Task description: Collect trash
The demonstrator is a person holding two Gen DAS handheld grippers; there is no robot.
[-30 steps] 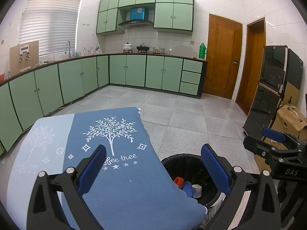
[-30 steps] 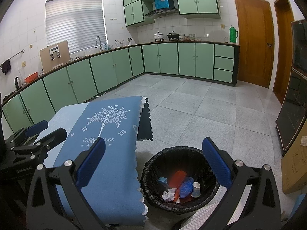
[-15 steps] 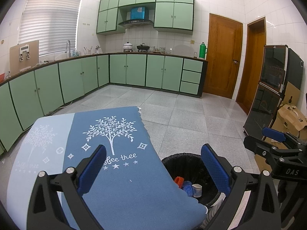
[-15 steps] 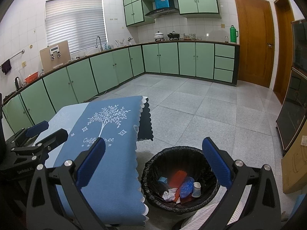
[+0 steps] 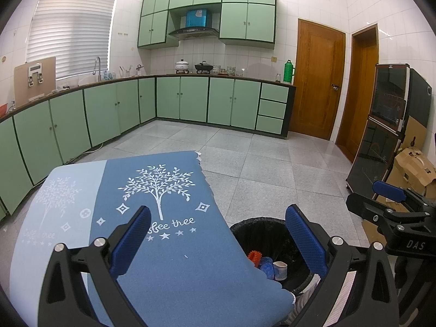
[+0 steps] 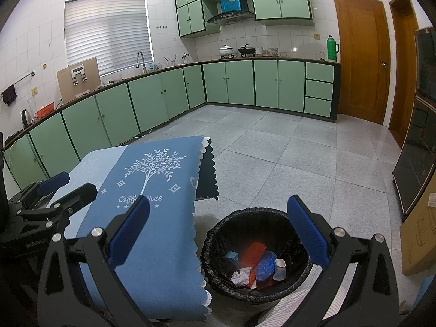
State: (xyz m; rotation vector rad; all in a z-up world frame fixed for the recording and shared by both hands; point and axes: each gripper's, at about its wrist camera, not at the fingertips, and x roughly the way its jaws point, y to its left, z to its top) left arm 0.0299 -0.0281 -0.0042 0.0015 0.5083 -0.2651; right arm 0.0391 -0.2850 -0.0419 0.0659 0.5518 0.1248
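A round bin with a black liner [image 6: 256,218] stands on the floor beside the table, and its rim [image 5: 253,222] shows past the cloth edge in the left wrist view. Inside lie an orange spiky piece [image 6: 253,250], a blue crumpled bag [image 6: 265,265], a small white cup [image 6: 279,268], white crumpled paper [image 6: 241,276] and a light blue box [image 6: 231,256]. My right gripper [image 6: 218,231] hangs open above the bin's left rim, nothing between its fingers. My left gripper [image 5: 218,234] is open over the table's right edge, holding nothing.
The table wears a blue cloth with a white tree print [image 5: 163,234]. Green cabinets [image 5: 190,100] line the far walls. A dark glass cabinet [image 5: 381,136] and cardboard boxes [image 5: 414,169] stand at the right. Grey tiled floor [image 6: 299,169] stretches beyond the bin.
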